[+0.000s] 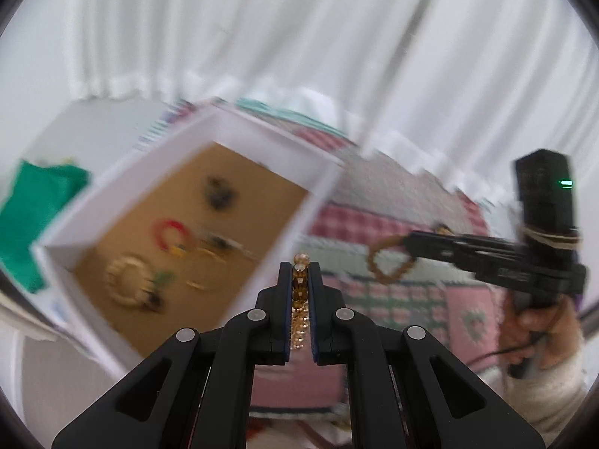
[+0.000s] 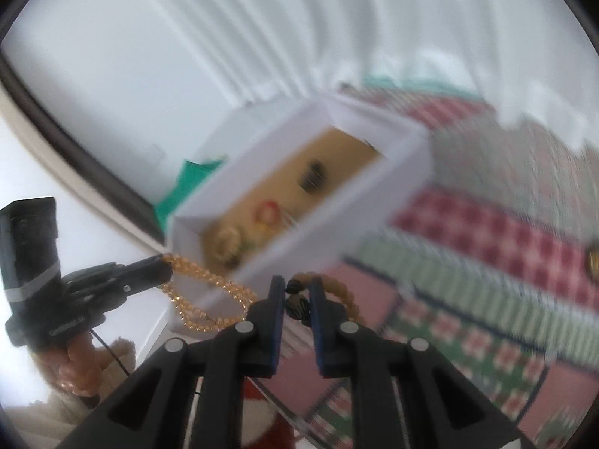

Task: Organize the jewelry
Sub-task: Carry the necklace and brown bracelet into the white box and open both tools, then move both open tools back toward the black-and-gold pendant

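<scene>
I have a beaded piece in each gripper, both carried above the quilt (image 1: 393, 220) toward the white box (image 1: 112, 194).

The left gripper (image 1: 301, 265) is clenched on an amber bead strand (image 1: 299, 292); the beads stack up between its pads and poke out past the tips. In the right wrist view the rest of that strand (image 2: 209, 299) hangs free in a loop below the left gripper (image 2: 164, 269), just in front of the box (image 2: 262, 149). It is light and limp, with slick faceted beads, so it will swing and could slide through the pads. A pinch squarely across a bead near the middle of the loop suits it best.

The right gripper (image 2: 295, 284) is closed nearly all the way on a tan bead bracelet (image 2: 344, 295), with a dark bead and a dark carved piece caught between the pads. From the left wrist view the bracelet (image 1: 389, 265) dangles as a small loop off the right gripper (image 1: 408, 243). It looks like an elastic string of round beads, though blur makes that uncertain. It is light too, holds its ring shape better than the strand, and would roll if dropped.

Inside the box sit a red ring (image 1: 172, 232), a cream bracelet (image 1: 127, 277) and a few smaller blurred pieces, so I would lower each piece onto bare tan floor to avoid tangles.
</scene>
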### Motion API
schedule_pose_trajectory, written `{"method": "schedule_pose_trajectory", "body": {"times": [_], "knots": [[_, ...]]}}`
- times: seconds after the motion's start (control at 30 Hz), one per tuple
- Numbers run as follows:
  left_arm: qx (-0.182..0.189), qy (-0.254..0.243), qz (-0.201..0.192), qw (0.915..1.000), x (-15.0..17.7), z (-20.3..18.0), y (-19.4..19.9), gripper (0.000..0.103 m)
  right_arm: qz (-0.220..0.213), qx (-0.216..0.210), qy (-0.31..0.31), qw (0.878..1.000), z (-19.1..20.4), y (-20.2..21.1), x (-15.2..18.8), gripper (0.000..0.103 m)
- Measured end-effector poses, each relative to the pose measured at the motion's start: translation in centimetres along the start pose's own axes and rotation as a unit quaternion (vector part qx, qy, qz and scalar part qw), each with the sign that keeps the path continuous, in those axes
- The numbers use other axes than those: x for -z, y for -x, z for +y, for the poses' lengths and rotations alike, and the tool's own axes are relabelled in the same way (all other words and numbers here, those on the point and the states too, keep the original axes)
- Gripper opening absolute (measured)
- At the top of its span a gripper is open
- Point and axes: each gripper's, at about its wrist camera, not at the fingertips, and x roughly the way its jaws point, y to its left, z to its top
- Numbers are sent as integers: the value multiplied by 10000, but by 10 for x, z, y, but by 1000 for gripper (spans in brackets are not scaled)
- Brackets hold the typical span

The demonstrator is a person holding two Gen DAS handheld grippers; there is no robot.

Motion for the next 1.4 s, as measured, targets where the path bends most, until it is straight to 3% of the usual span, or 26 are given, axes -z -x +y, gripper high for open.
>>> {"method": "schedule_pose_trajectory", "body": {"times": [0.23,0.4,0.63,0.83,0.87,0.93,0.97,1.0,1.17,1.3,1.4], "knots": [[-797,420,-55,9959,-16,69,-2,5,-156,-157,742,9970,73,-24,-56,13],[-942,730,184,9927,-4,98,-32,5,8,257,1215,9923,99,-69,-72,13],[-1128,969,571,9872,11,123,-87,5,335,863,1252,9878,78,-137,-94,13],[-1332,884,794,9839,18,125,-124,8,629,1673,1467,9729,57,-195,-104,14],[-1432,841,764,9832,17,125,-126,12,666,1731,1436,9721,54,-202,-105,17],[-1699,847,678,9795,15,128,-128,48,602,1671,1377,9744,53,-207,-108,39],[-1744,917,574,9787,13,130,-124,55,509,1637,1331,9762,53,-206,-109,55],[-1738,985,474,9787,12,132,-119,61,377,1580,1264,9786,54,-202,-110,56],[-1595,1082,252,9809,9,123,-99,69,-100,1402,1243,9822,64,-161,-108,56],[-1472,739,-85,9863,14,82,-79,80,-459,1453,1283,9800,67,-122,-88,56],[-1249,436,-253,9909,22,45,-70,85,-688,1382,1032,9826,53,-88,-55,57]]}}
